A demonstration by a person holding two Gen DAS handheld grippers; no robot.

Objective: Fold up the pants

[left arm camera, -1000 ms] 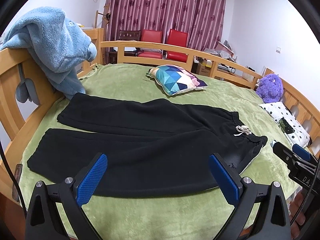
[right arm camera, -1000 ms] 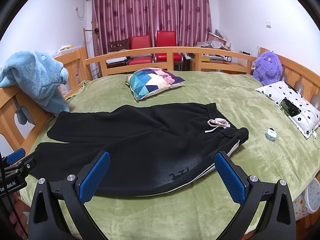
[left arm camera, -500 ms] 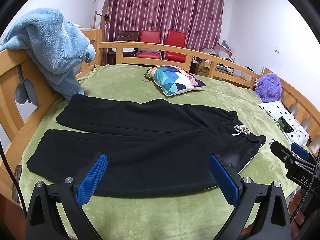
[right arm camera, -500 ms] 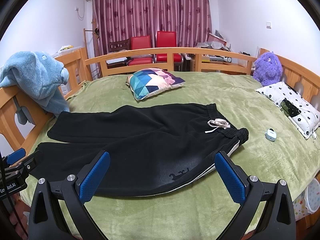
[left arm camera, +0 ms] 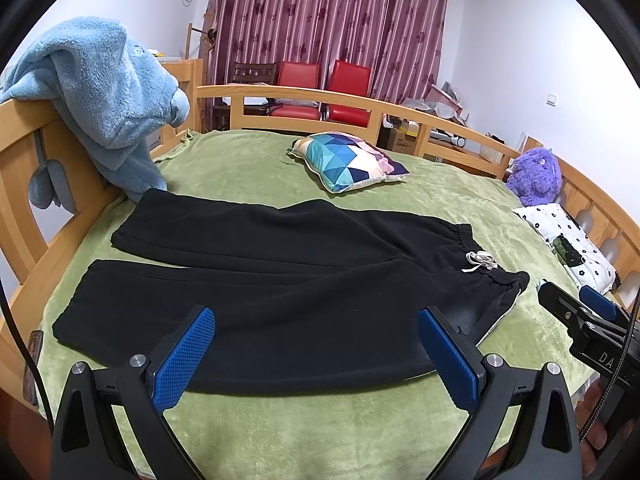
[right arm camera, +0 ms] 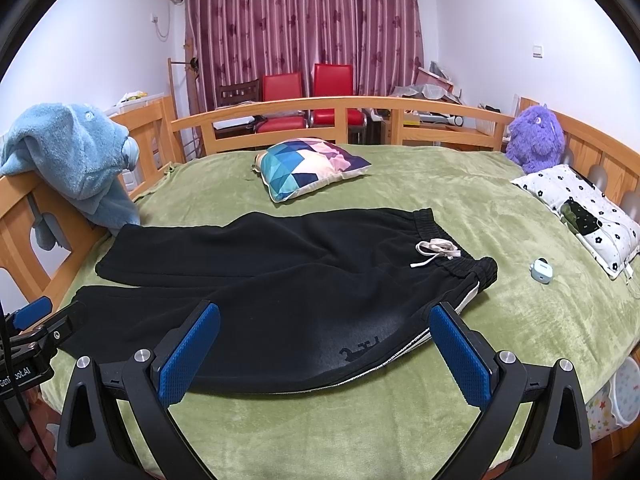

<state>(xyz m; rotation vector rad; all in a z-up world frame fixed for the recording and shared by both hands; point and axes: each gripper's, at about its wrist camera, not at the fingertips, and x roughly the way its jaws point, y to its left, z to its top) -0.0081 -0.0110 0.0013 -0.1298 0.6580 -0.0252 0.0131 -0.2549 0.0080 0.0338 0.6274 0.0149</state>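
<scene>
Black pants [left arm camera: 280, 280] lie flat on the green bedspread [left arm camera: 248, 164], legs to the left, waistband with a white drawstring [left arm camera: 478, 261] to the right. They also show in the right wrist view [right arm camera: 280, 280]. My left gripper [left arm camera: 316, 354] is open and empty, above the near edge of the front leg. My right gripper [right arm camera: 326, 354] is open and empty, above the near edge close to the waist. Each gripper shows at the edge of the other's view.
A colourful pillow [right arm camera: 312, 166] lies behind the pants. A blue plush blanket [left arm camera: 108, 96] hangs on the left wooden rail. A purple plush toy [right arm camera: 534, 140], a dotted pillow [right arm camera: 580, 208] and a small earbud case [right arm camera: 541, 271] are at the right.
Both views have shifted only slightly; the pants lie as before and both grippers stay open.
</scene>
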